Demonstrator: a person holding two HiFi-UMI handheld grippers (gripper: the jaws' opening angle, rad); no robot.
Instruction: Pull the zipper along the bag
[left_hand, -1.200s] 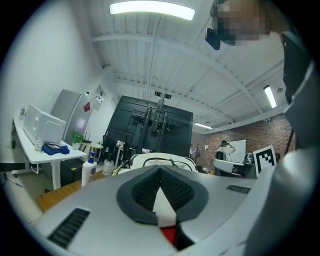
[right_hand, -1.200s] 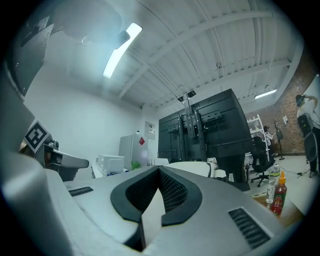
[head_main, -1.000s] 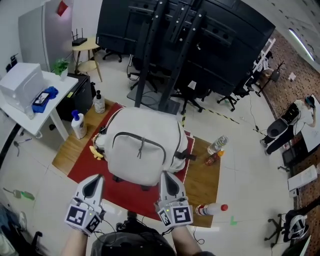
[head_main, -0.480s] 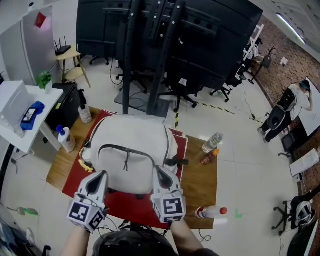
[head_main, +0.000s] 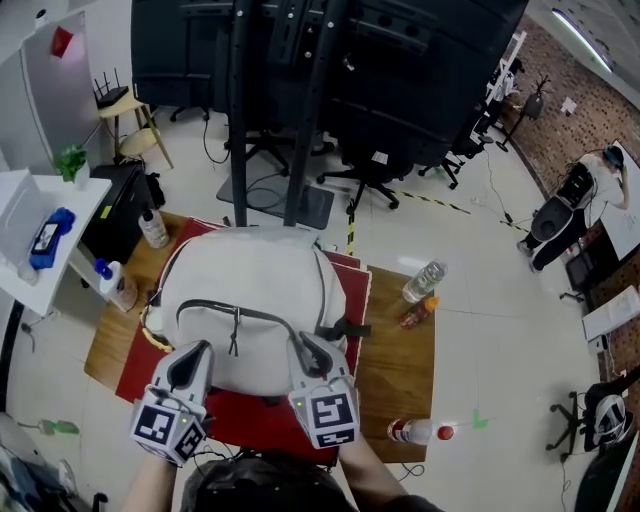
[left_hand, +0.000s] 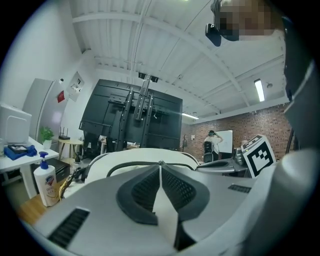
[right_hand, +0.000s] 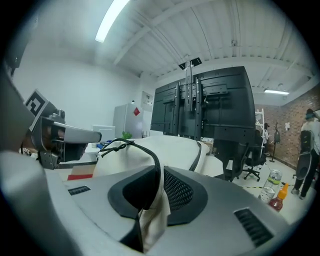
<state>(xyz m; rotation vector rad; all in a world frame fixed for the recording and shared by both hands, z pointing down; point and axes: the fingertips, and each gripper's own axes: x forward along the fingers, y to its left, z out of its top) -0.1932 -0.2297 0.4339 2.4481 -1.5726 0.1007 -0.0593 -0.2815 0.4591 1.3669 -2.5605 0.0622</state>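
Observation:
A white backpack (head_main: 250, 275) lies on a red mat (head_main: 250, 415), its dark zipper (head_main: 262, 316) arching across the front with a pull tab (head_main: 235, 338) hanging at the middle. My left gripper (head_main: 190, 352) rests at the bag's near left edge. Its jaws have just been opening to a thin slit (left_hand: 160, 166) in which white shows. My right gripper (head_main: 303, 347) is at the zipper's right end. Its jaws (right_hand: 157, 172) have just been opening, and a fold of white fabric with the black zipper edge (right_hand: 151, 159) lies between them.
The mat covers a wooden table (head_main: 400, 370). A clear bottle (head_main: 425, 283), a sauce bottle (head_main: 418, 314) and a red-capped bottle (head_main: 415, 431) lie at the right; pump bottles (head_main: 153, 229) stand at the left. A black screen stand (head_main: 290, 100) rises behind.
Both grippers have moved forward from in front of the bag onto its near edge. The right jaws have parted over the zipper's right end.

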